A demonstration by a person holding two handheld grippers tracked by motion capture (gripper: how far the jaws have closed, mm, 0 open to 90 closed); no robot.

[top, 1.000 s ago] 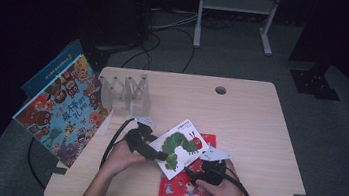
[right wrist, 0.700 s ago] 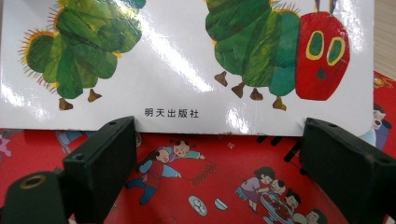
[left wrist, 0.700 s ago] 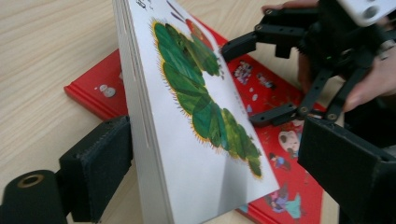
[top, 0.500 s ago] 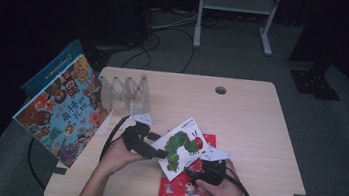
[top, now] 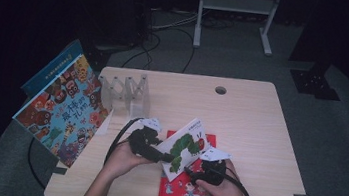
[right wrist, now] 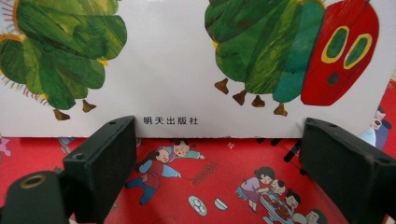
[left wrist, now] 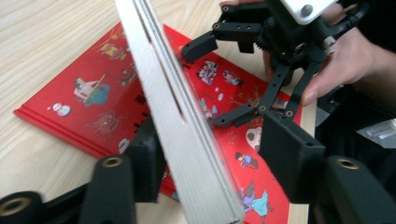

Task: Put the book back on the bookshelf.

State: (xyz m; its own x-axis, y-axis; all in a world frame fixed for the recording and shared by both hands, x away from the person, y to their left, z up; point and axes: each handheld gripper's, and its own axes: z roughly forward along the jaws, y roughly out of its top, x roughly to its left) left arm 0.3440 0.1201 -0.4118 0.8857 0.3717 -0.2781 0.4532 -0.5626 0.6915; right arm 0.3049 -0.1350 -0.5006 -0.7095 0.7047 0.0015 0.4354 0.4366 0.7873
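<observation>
gripping the caterpillar book (top: pixel 187 147) by its edge, the left tool (top: pixel 161 155) has its two jaws on either side of the white page block, and you can see that edge (left wrist: pixel 180 121) running straight up between them in the left gripper view. one jaw is tight on the near cover; the other looks a touch off the far one, so how firm the pinch is can't be told from here. the book is tilted, one side raised, its lower edge down on the red book (top: pixel 186 187) that lies flat on the counter (top: pixel 260 123) beneath it.

over on the right, the right tool (top: pixel 188 171) is spread wide, jaws well apart, sitting just beside the caterpillar book's lower edge. its own camera looks straight at the cover (right wrist: pixel 196 60): green body, red face, a line of printed characters just above the edge, and the red book (right wrist: pixel 219 186) with its little figures showing below. nothing between those jaws, though the left jaw's tip meets the cover's lower edge. the left gripper view catches the right tool (left wrist: pixel 224 84) too, held in a hand (left wrist: pixel 345 51) and gaping over the red cover (left wrist: pixel 93 98).

at the counter's left side stands a clear rack (top: pixel 125 92), and a big colourful picture book (top: pixel 62 109) leans off the counter's left edge. both hands come in from the bottom, cables looping back from each tool.
</observation>
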